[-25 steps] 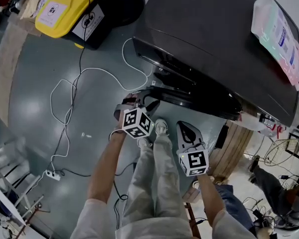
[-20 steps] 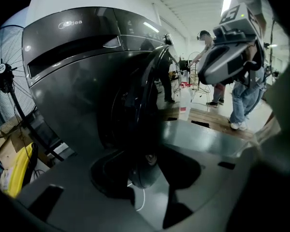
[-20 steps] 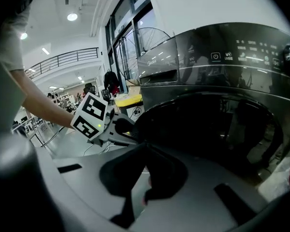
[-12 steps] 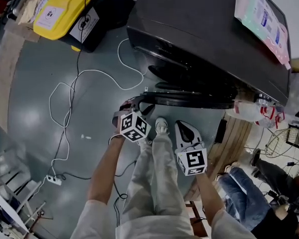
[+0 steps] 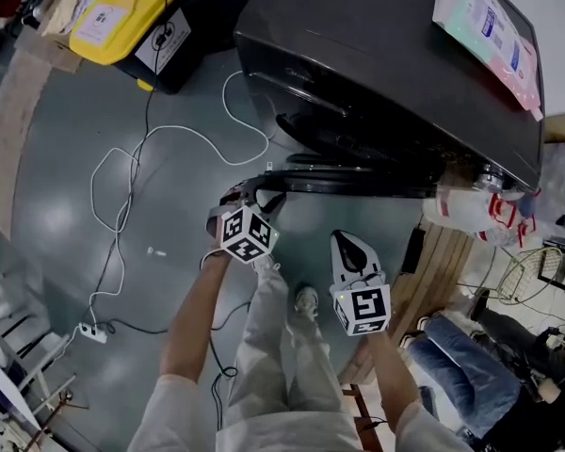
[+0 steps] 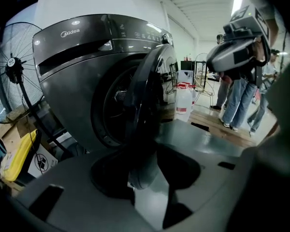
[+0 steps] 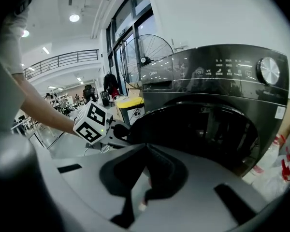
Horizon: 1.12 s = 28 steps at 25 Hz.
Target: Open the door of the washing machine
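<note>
The dark grey front-loading washing machine (image 5: pixel 386 55) fills the top of the head view. Its round door (image 5: pixel 348 185) stands swung out from the drum opening. My left gripper (image 5: pixel 254 194) is shut on the door's free edge. In the left gripper view the door (image 6: pixel 145 110) runs edge-on between the jaws of the left gripper (image 6: pixel 145 168), which have just closed a little on it. My right gripper (image 5: pixel 350 243) hangs to the right, below the door and apart from it, shut and empty. In the right gripper view its pads (image 7: pixel 146 151) meet in front of the open door (image 7: pixel 183 129).
A yellow-lidded bin (image 5: pixel 122 17) stands at the far left. A white cable (image 5: pixel 141 158) loops over the grey floor to a power strip (image 5: pixel 87 332). A plastic packet (image 5: pixel 490 31) lies on the machine. Bottles (image 5: pixel 461 215) and a person in jeans (image 5: pixel 471 365) are at the right. A fan (image 6: pixel 9 81) stands beside the machine.
The door has swung farther out from the machine with my left gripper on its edge, drawn left and toward me. My foot has stepped back.
</note>
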{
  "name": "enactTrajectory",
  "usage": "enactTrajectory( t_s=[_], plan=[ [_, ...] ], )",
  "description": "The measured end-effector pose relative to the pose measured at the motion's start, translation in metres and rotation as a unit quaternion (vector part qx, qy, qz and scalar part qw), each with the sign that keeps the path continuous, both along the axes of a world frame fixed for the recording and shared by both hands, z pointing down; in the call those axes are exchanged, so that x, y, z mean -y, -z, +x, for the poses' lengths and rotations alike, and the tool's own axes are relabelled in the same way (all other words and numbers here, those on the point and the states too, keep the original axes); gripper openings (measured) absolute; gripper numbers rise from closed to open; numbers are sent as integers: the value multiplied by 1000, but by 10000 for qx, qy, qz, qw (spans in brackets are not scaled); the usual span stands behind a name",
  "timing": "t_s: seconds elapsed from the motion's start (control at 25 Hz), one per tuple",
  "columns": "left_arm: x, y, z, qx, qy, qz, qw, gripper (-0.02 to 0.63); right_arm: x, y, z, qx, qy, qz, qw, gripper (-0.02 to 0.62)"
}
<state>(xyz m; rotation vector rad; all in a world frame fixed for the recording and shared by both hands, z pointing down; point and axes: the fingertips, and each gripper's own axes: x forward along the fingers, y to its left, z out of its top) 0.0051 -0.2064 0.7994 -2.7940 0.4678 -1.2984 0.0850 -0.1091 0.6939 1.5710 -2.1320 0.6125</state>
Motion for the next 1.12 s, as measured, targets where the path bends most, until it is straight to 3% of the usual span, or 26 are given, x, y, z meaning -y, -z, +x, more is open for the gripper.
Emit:
enactTrajectory(
  t_s=[0.88, 1.12],
  plan=[
    [-108, 3, -10, -107, 1037, -181, 9944, 150, -107, 12, 20, 18, 337, 103, 9994, -2],
    [-138, 4, -10, -61, 1175, -215, 9928, 140, -138, 18, 22, 12, 222, 14, 9998, -2]
  ],
)
